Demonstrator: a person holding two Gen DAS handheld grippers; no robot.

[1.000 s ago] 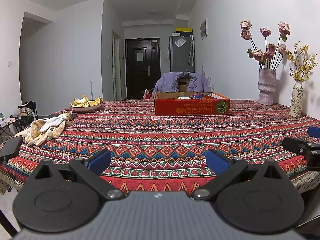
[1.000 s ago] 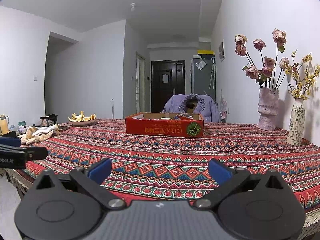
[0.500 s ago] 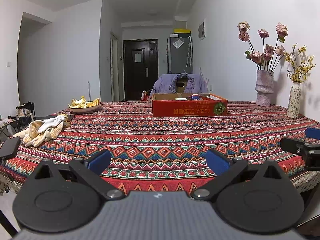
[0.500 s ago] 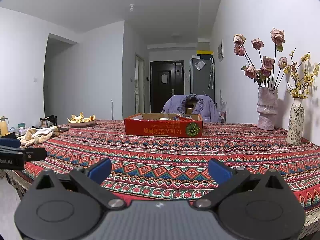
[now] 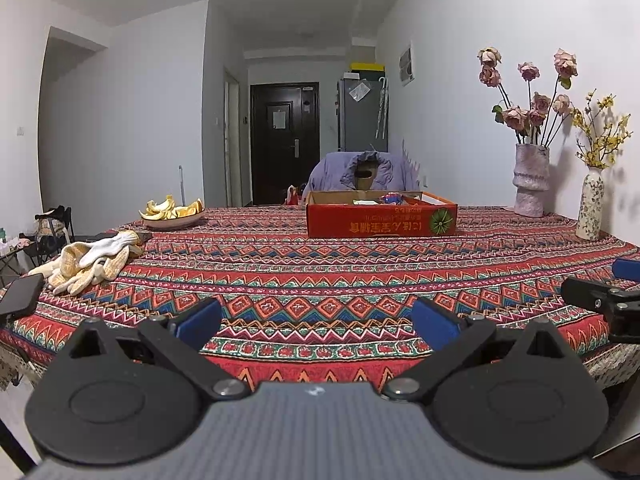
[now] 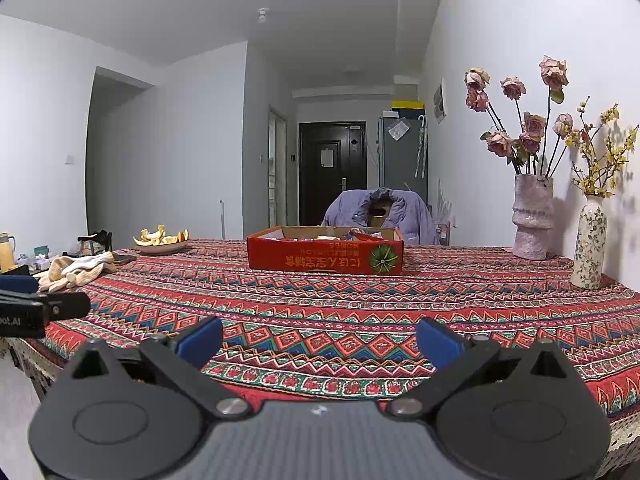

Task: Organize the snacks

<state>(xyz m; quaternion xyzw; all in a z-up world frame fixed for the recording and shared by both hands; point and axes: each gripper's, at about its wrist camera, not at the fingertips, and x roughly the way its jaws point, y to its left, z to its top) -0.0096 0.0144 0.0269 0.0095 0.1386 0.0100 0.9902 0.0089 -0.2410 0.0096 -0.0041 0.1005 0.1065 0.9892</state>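
Your left gripper (image 5: 316,322), right gripper (image 6: 320,338): level at table edge, both spread wide, nothing held; box (image 6: 325,255) at 12 o'clock.

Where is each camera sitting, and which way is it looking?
Left wrist view: sits on the left gripper at the near table edge, looking across the patterned red tablecloth at the red cardboard snack box; its open blue-padded fingers show, plus the right gripper at the right edge.
Right wrist view: sits on the right gripper, facing the same way; its open fingers show, with the left gripper at the left edge.
Both share the box, the pink rose vase and the pale work gloves.
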